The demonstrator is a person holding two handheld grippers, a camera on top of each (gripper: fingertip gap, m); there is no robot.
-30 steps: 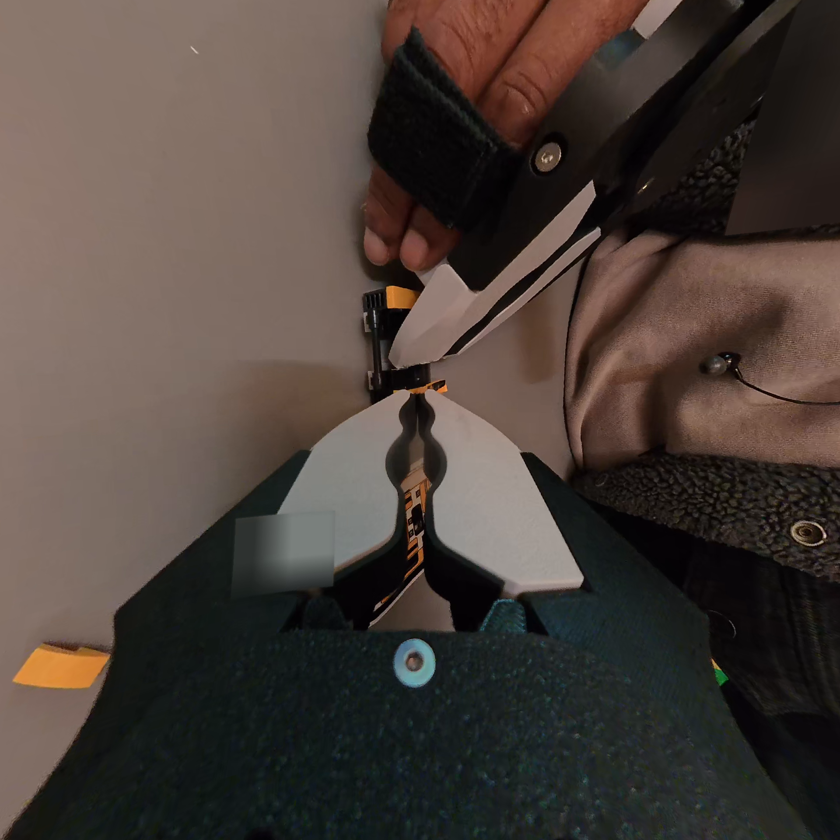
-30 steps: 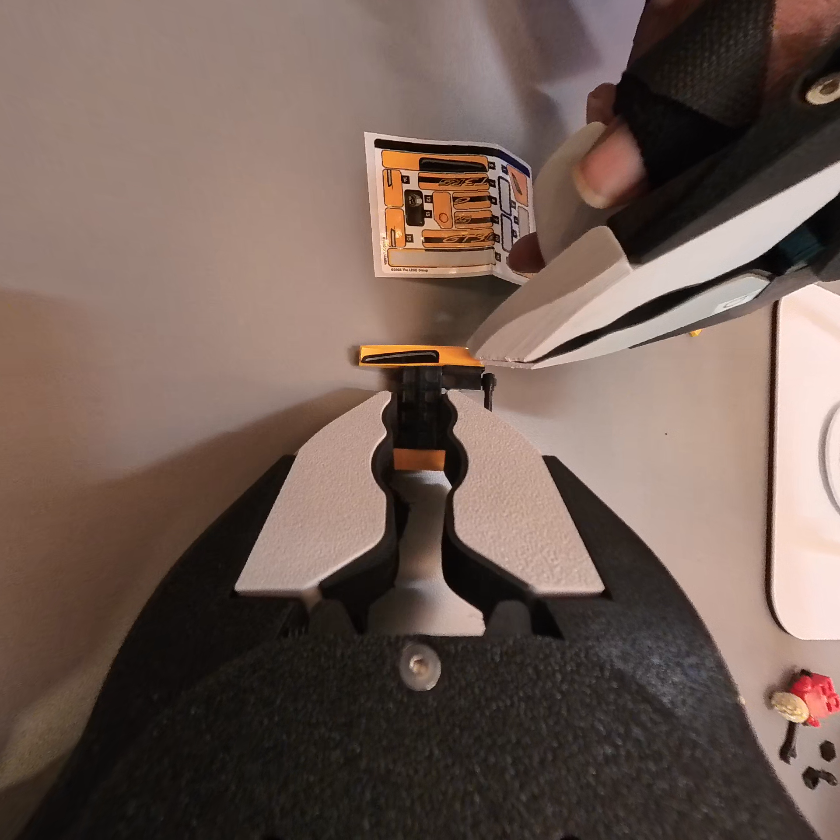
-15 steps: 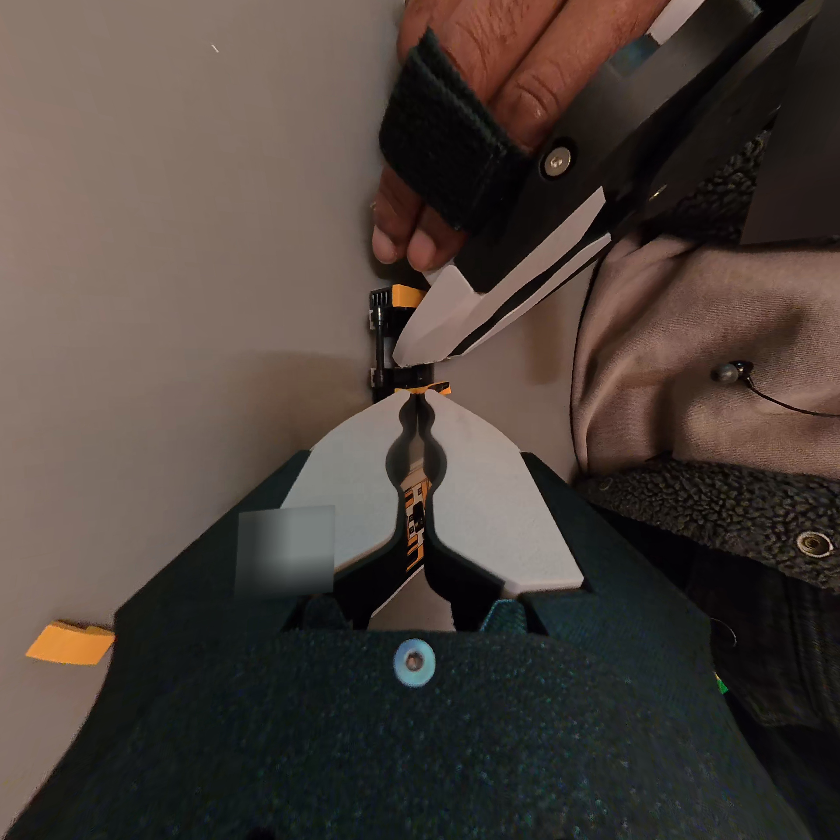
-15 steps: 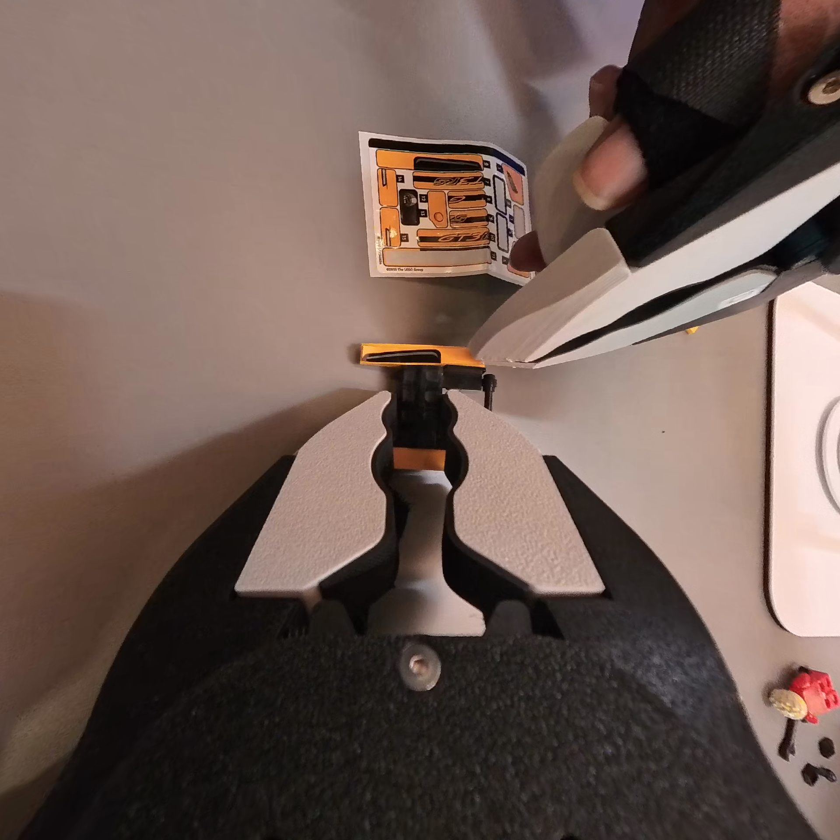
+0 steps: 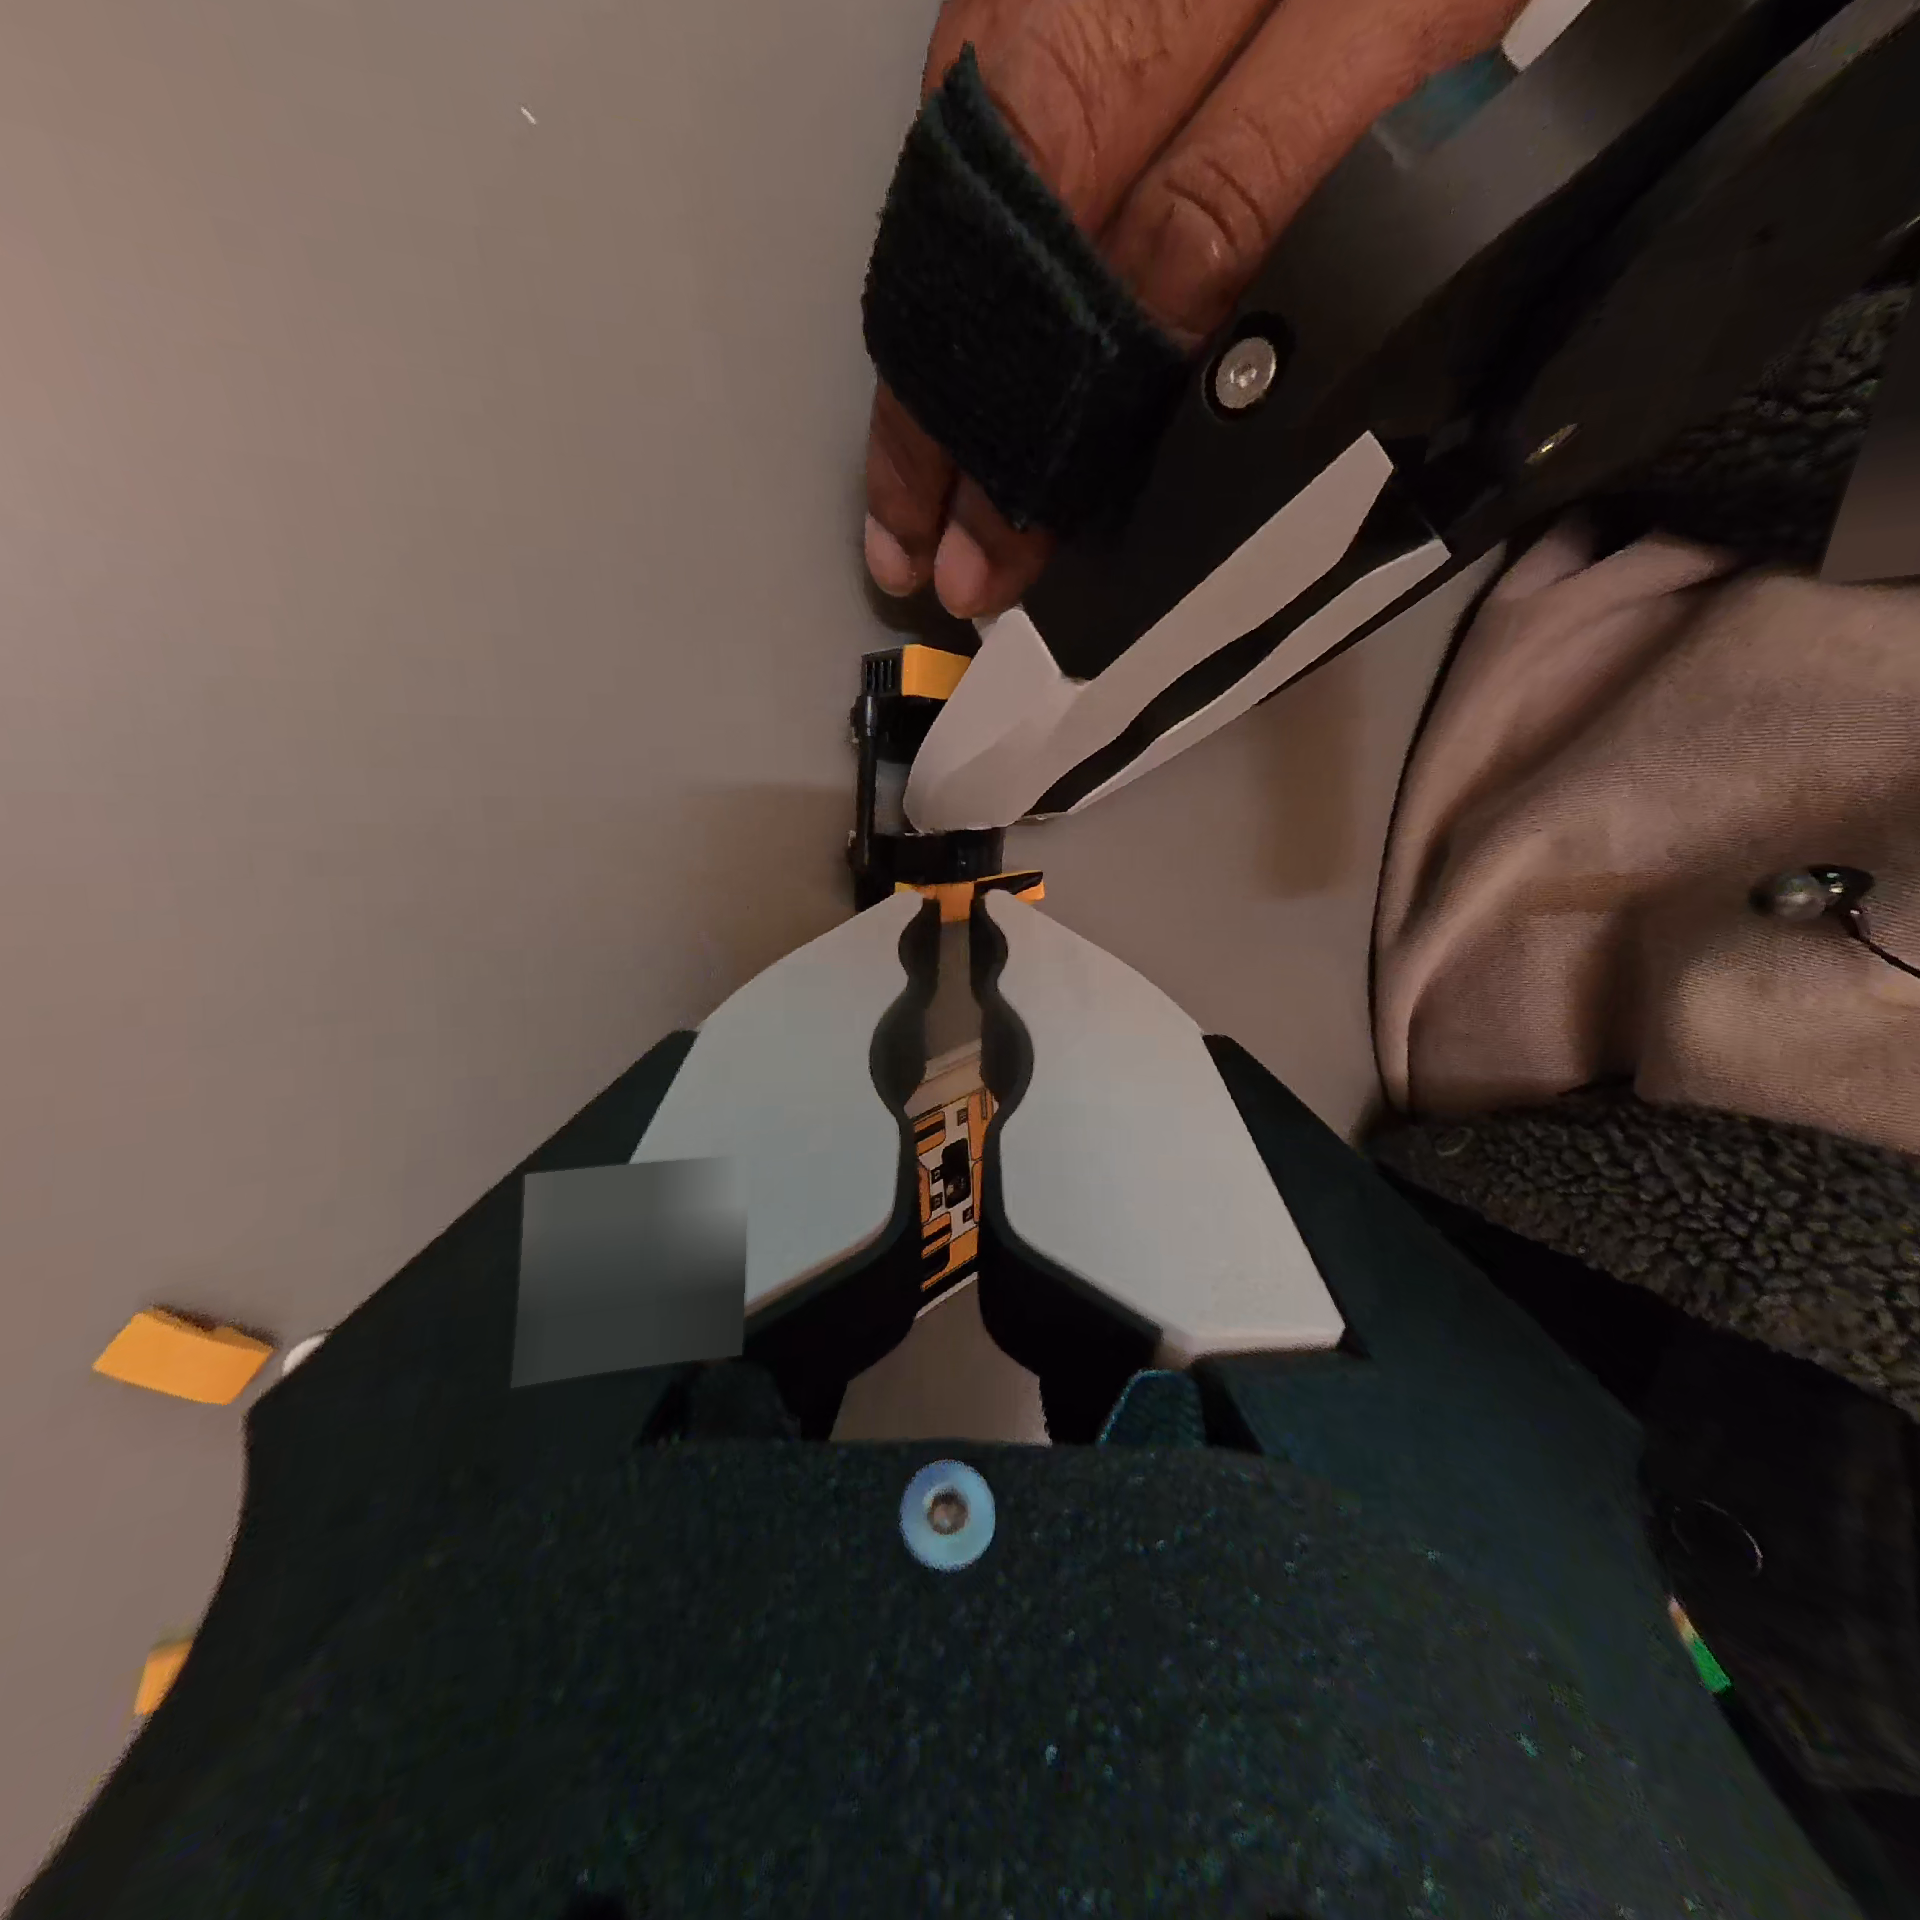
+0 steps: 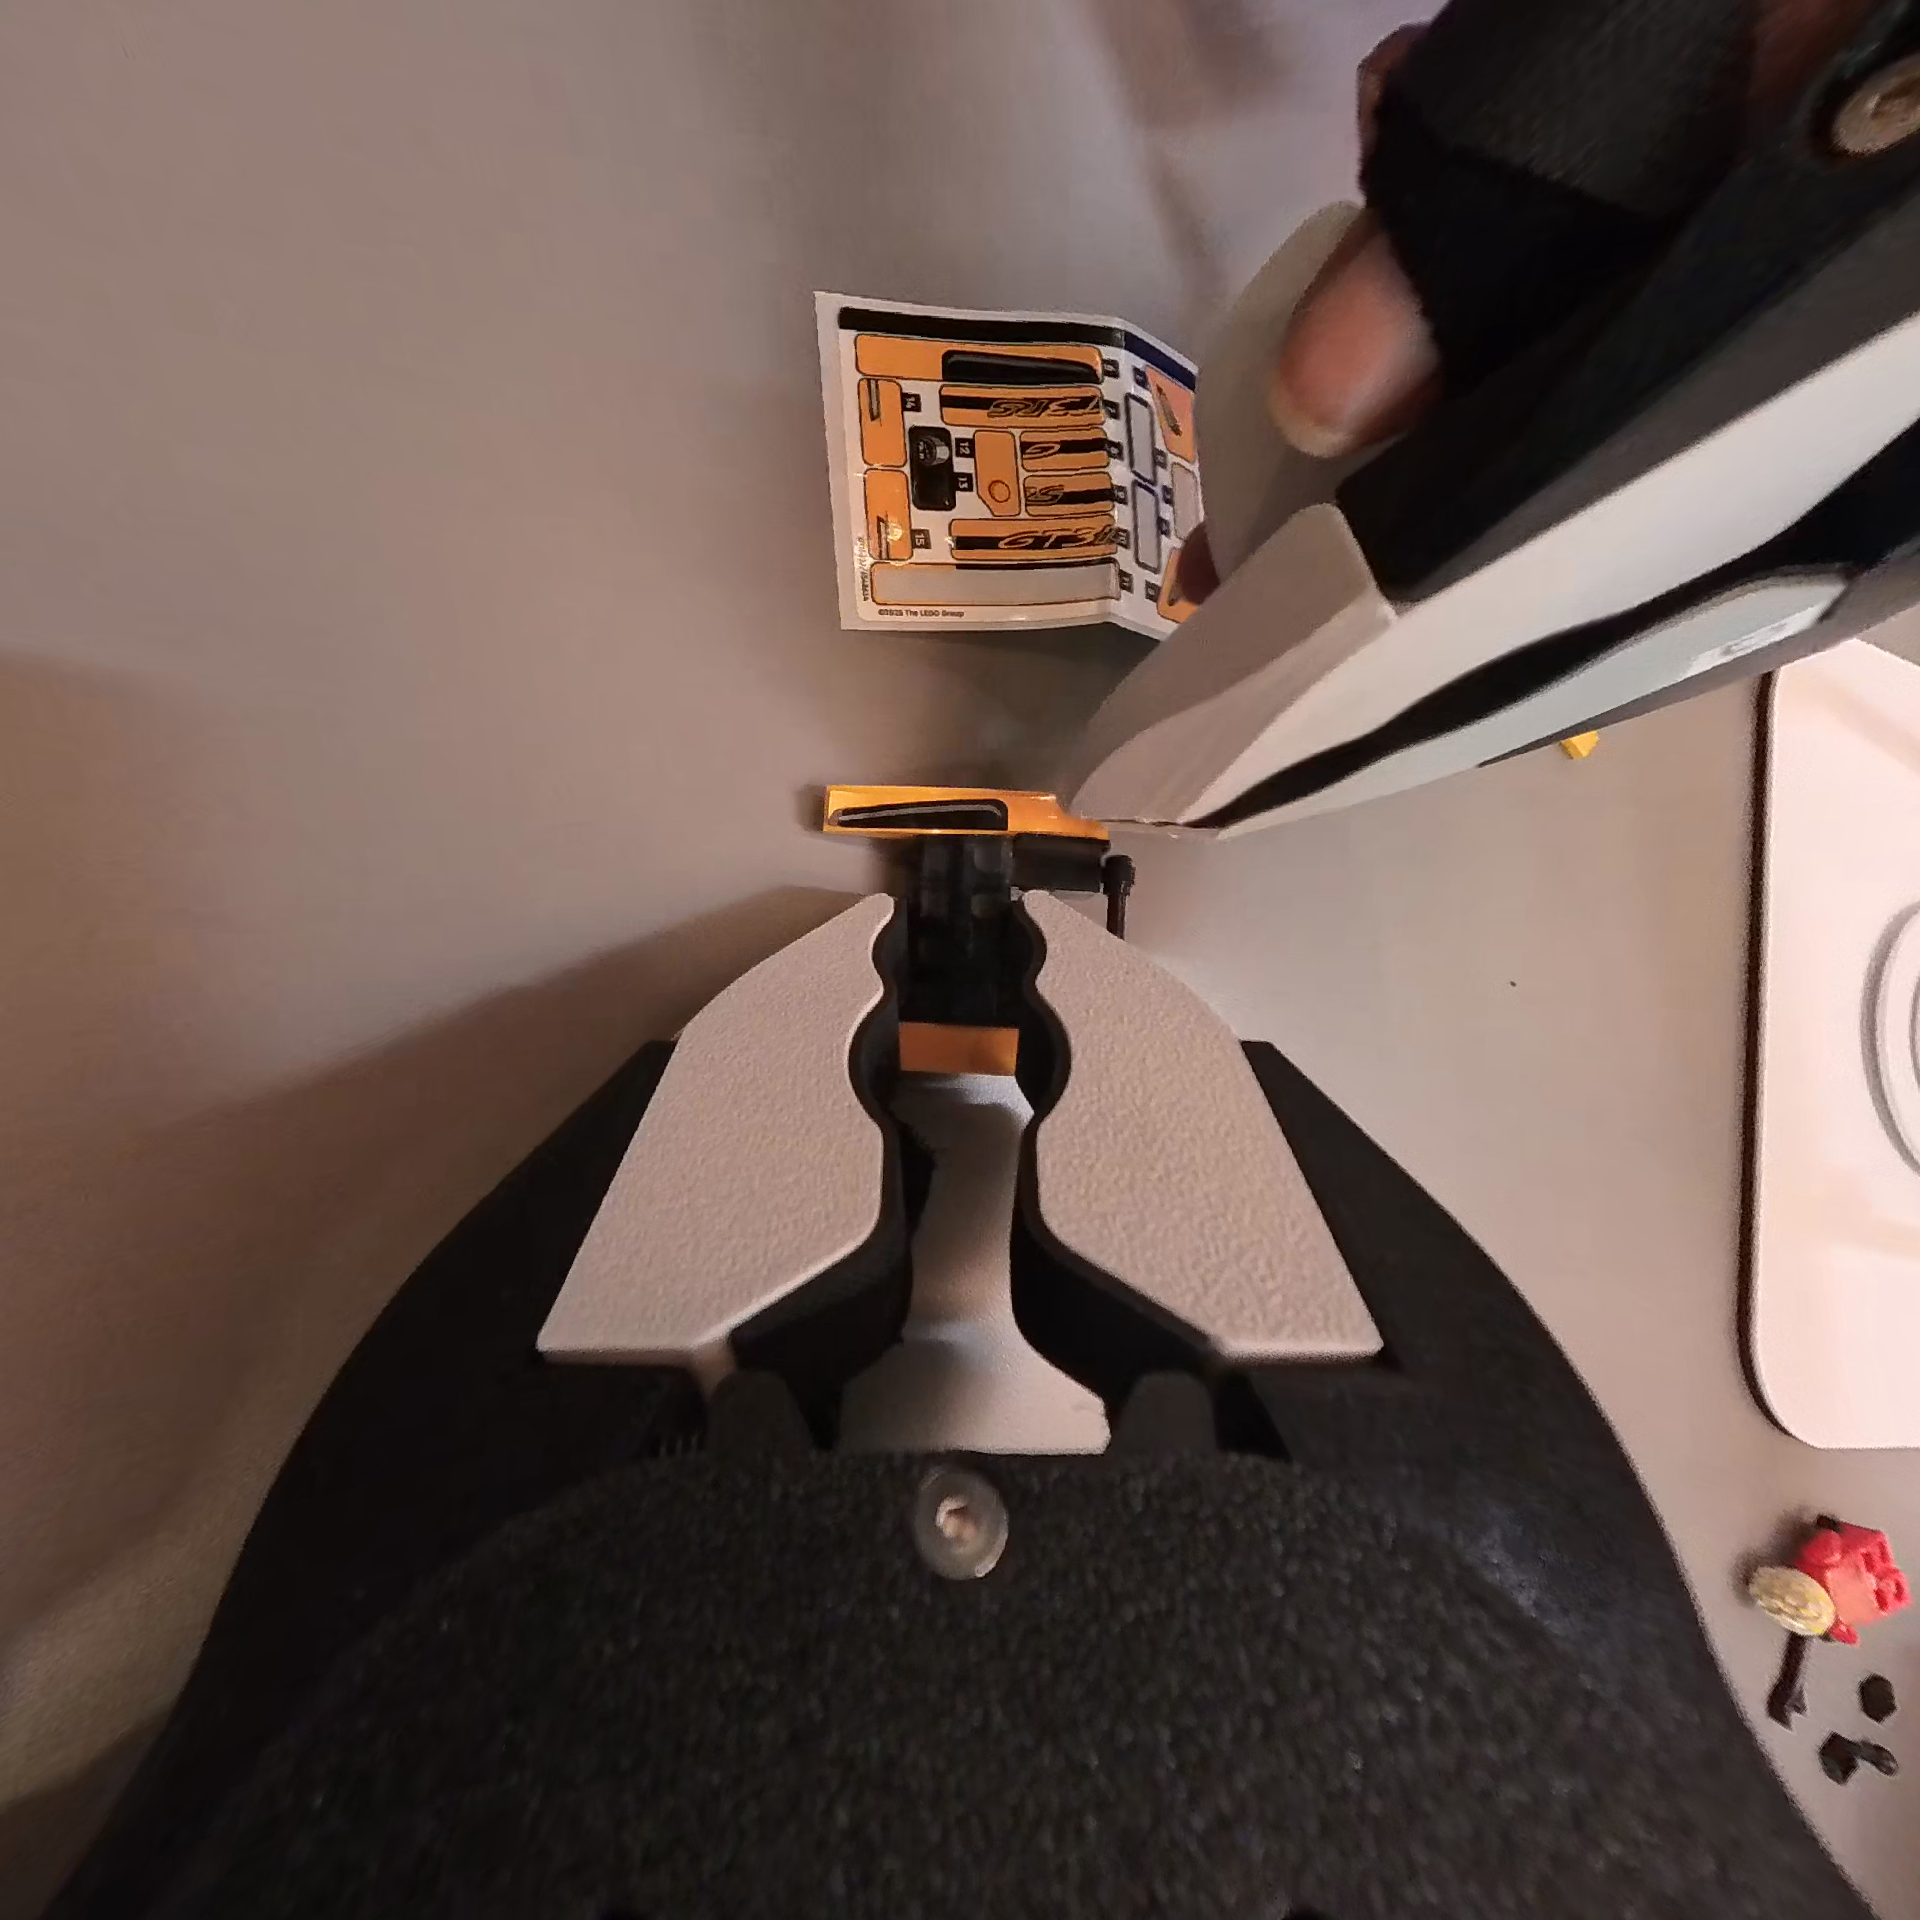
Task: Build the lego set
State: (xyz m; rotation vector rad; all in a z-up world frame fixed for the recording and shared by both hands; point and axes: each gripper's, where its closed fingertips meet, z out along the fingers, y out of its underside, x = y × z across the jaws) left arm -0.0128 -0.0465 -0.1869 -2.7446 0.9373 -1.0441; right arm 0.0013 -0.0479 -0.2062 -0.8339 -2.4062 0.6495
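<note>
1. Barely anything shifts since half a second ago: both grippers hold station on the small build, and only the sticker sheet (image 6: 1013, 468) slides a touch in the right wrist view as that camera drifts.
2. Right gripper (image 6: 961, 920) is closed down on the black-and-orange assembly (image 6: 956, 966), its black core pinched between the jaws, just above the grey table (image 6: 416, 416).
3. Left gripper (image 5: 951, 909) is nearly shut, tips nipping the assembly's orange end; in the right wrist view it comes in from the far right onto the orange sticker (image 6: 935, 816) on the top tile.
4. My read: they are pressing that decal flat or seating the tile.
5. Handling, as a judgement: very light, stiff plastic, glossy and slippery on the tile, with joints that could pop apart. Best hold is the black core, squarely, leaving the decal face free.
6. Loose orange pieces (image 5: 182, 1356) lie near left; a red piece (image 6: 1855, 1579) and black bits sit near right.
</note>
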